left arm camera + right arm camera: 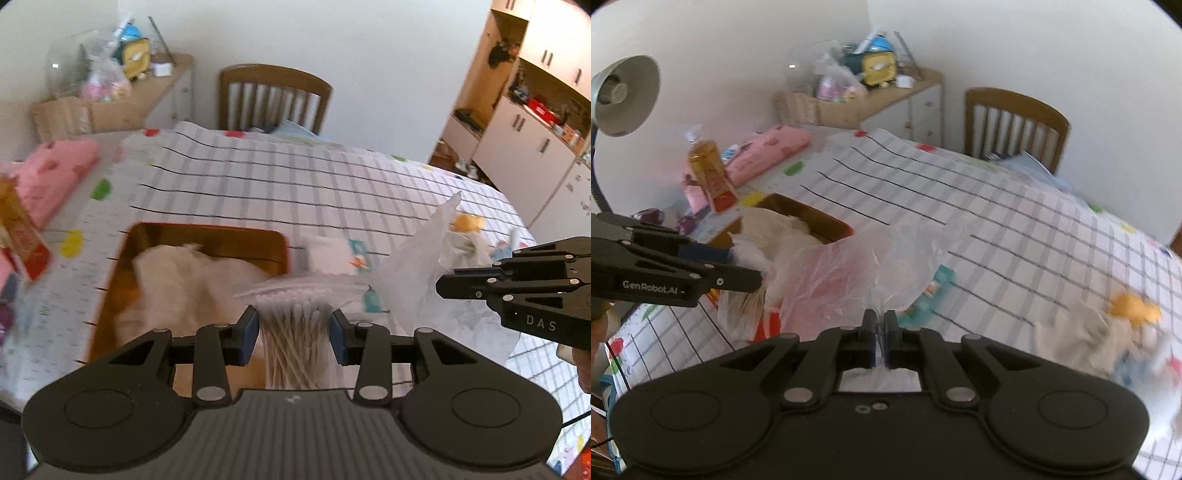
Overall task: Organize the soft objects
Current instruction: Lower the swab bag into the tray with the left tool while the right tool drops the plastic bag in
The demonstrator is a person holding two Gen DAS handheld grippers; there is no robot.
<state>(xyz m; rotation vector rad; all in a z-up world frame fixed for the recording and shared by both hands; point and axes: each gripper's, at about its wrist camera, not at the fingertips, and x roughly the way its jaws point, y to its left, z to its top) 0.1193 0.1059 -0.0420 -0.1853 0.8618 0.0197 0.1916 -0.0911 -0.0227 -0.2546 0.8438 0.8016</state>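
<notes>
The left tool (293,330) is clamped on a clear bag of cotton swabs (295,343), held above the desk (295,177) at the near right corner of the brown tray (207,230). The swabs stand bunched between the blue pads (250,328), stick ends toward the camera, cotton tips fanned upward under the bag's flattened top edge.

The right tool (881,338) is closed on a thin, crinkled translucent plastic bag (864,266). The film stretches from its tips toward the left tool, and red print shows faintly through it.

The tray holds a cream fluffy cloth (184,280) that fills most of its interior. Open desk surface — checked cloth, unobstructed — extends beyond the tray to the far edge, where a wooden chair (275,98) stands. A pink folded fabric (768,153) and an amber bottle (711,177) sit by the left edge — both well apart from the tools. A blurred soft toy (1123,325) lies to the right.
</notes>
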